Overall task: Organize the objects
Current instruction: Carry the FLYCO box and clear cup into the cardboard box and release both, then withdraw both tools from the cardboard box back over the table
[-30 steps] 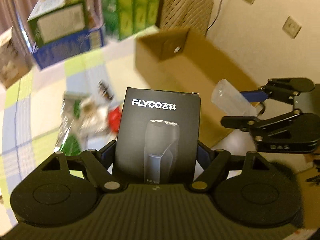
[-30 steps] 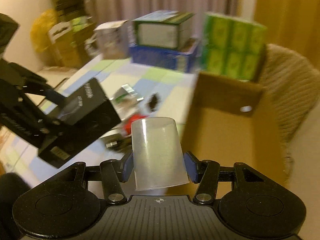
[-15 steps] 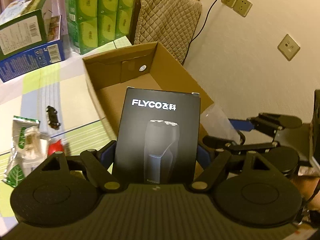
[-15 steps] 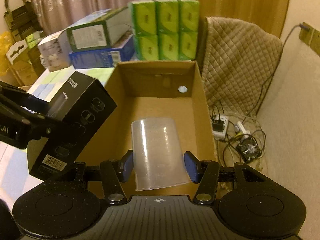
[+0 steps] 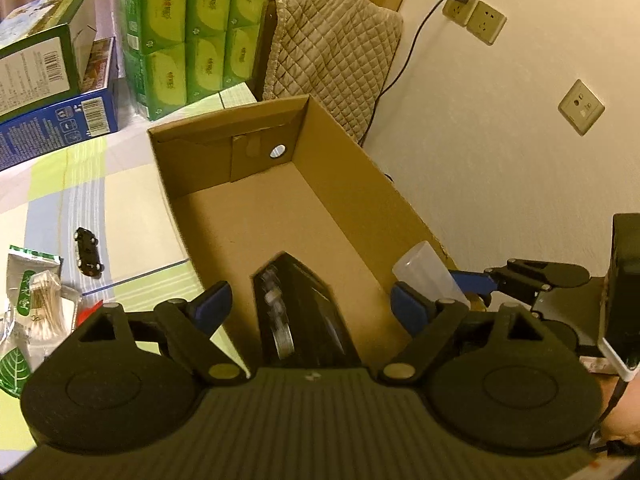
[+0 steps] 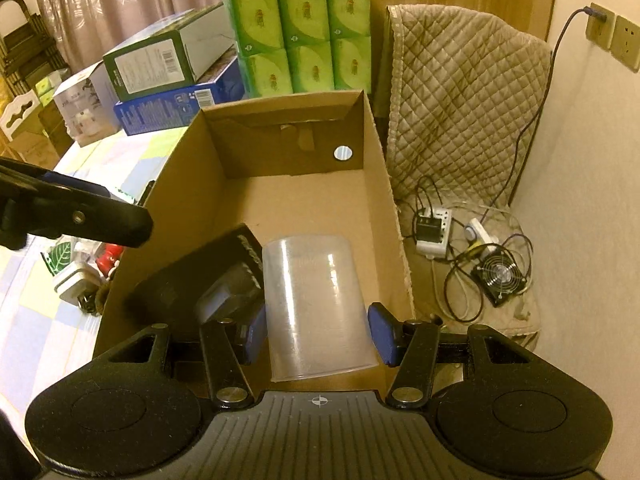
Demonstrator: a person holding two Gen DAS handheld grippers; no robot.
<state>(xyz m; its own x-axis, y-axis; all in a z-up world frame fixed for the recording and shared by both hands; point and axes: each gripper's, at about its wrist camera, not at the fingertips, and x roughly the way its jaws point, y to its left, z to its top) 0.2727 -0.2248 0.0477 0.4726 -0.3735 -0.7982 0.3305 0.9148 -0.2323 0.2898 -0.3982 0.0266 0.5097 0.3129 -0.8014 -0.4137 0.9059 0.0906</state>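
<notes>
— What's the left gripper point(image 5: 310, 306) doing over the cardboard box point(image 5: 352, 184)?

— Its blue-padded fingers are standing wide apart with nothing between them. The black shaver box point(image 5: 298, 312) is sitting below them inside the cardboard box, tilted and a bit blurred. From that camera I'm only seeing a narrow dark wedge of it.

— And the other camera?

— The right wrist view is showing more: the shaver box point(image 6: 204, 280) is lying slanted against the left wall of the cardboard box point(image 6: 384, 184), near the front end. The left gripper's black finger is hanging above that wall there.

— The right gripper point(image 6: 318, 334)?

— It's holding a clear plastic cup point(image 6: 316, 308), mouth toward the camera, pads pressing on both sides, above the front right part of the box. In the left view the cup point(image 5: 430, 276) is peeking over the box's right wall.

— Anything only one side is catching?

— The left view is showing a black toy car point(image 5: 87, 247) and snack packets point(image 5: 32, 308) on the checked tablecloth point(image 5: 80, 184). The right view is showing a power strip point(image 6: 434, 234) and a small fan point(image 6: 500, 278) on the floor beside a quilted cover point(image 6: 460, 92). Both are catching the green tissue packs point(image 6: 300, 36) behind the box.
</notes>
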